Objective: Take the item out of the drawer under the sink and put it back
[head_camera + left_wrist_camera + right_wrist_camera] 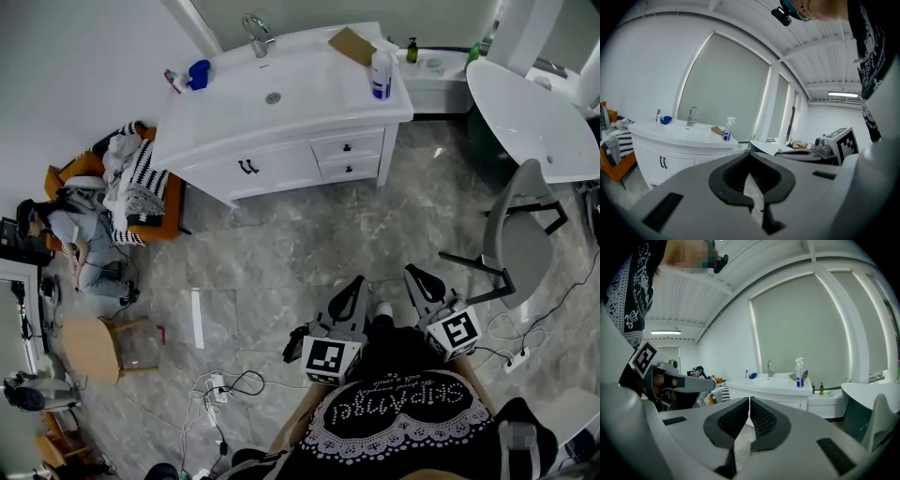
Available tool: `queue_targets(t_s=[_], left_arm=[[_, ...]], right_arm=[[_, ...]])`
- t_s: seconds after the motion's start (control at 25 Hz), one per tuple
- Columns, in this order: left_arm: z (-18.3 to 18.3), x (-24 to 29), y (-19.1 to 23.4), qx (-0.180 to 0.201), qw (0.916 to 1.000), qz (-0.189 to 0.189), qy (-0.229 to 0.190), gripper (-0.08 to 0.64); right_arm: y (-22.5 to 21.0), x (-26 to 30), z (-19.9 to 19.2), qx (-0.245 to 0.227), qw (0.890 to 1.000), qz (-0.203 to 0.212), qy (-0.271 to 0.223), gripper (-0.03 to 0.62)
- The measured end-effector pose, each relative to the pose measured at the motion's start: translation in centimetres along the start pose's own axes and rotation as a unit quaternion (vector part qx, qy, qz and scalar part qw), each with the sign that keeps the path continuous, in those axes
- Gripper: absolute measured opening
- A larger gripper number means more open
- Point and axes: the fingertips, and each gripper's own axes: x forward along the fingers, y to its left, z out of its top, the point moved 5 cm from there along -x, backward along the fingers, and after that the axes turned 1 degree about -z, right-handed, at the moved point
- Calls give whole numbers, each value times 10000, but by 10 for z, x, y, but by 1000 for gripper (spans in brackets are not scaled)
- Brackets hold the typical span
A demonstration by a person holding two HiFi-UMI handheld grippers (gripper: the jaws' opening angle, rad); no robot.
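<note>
Presently the person holds both tools close to the body, side by side and pointing toward the white vanity (pixel 281 122), which stands well ahead of them across the grey marble floor (pixel 281 262). The left gripper (pixel 349 292) has its ribbed pads pressed together at the tips with nothing between them, and the right gripper (pixel 419 278) is likewise fully closed and empty. Far in front of both, under the sink (pixel 273 97), the two small drawers (pixel 348 157) are pushed in flush beside the cupboard door, so the item cannot be seen in any view. A spray bottle (pixel 381 75) stands upright on the countertop ahead and slightly right of the grippers. A grey chair (pixel 520 234) stands near the right gripper, off to its right.
</note>
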Motion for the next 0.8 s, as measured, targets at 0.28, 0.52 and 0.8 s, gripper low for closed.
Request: queue_targets(t_s=[0.28, 0.52, 0.8], left_arm=[[29, 7, 61, -7, 9995, -329, -1, 5], [37, 10, 94, 134, 9976, -677, 34, 5], [36, -4, 132, 130, 9981, -607, -2, 5]], right_arm=[[23, 53, 19, -25, 9996, -283, -32, 20], [39, 79, 28, 49, 9980, -624, -129, 20], [57, 107, 27, 76, 9979, -621, -158, 20]])
